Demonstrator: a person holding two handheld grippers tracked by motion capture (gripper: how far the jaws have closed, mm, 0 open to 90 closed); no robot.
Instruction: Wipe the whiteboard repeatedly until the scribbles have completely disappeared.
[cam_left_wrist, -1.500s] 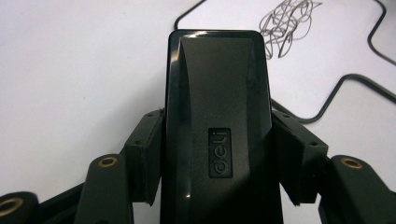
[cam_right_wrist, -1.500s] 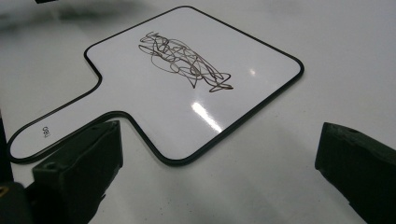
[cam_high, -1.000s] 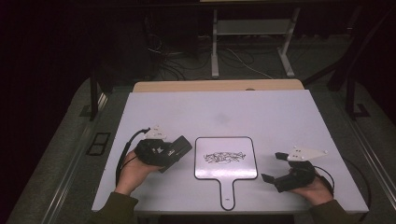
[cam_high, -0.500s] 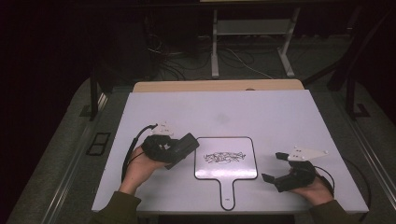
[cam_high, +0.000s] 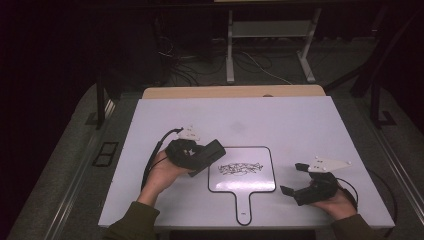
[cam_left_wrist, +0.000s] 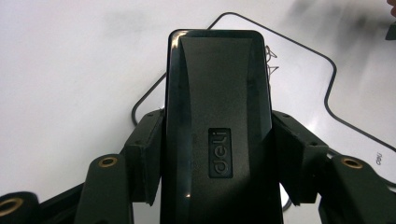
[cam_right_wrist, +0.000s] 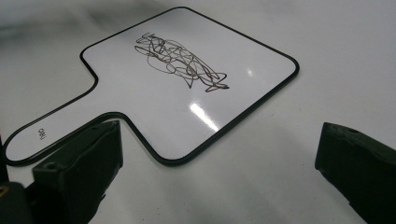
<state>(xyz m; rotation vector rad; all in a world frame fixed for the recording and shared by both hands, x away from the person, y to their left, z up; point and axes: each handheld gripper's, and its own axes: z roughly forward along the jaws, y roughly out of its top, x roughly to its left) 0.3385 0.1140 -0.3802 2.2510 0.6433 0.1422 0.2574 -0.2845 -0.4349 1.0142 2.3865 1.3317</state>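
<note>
A small paddle-shaped whiteboard (cam_high: 242, 187) with a black rim lies flat on the table, its handle toward the person. A black scribble (cam_high: 240, 169) covers its middle and shows again as the scribble (cam_right_wrist: 180, 60) in the right gripper view. My left gripper (cam_high: 202, 157) is shut on a black eraser block (cam_left_wrist: 217, 135) marked "deli", held just above the whiteboard's left edge (cam_left_wrist: 149, 91). My right gripper (cam_high: 295, 178) rests on the table right of the whiteboard (cam_right_wrist: 140, 88), jaws wide apart with nothing between them.
The white table top (cam_high: 300, 120) stretches beyond the board. A wooden strip (cam_high: 232, 92) runs along its far edge. Dark floor, cables and a desk frame (cam_high: 270, 45) lie behind. A cable (cam_high: 152, 152) trails from the left gripper.
My left gripper has carried the eraser right and slightly forward, up to the whiteboard's left edge. The right gripper has stayed put.
</note>
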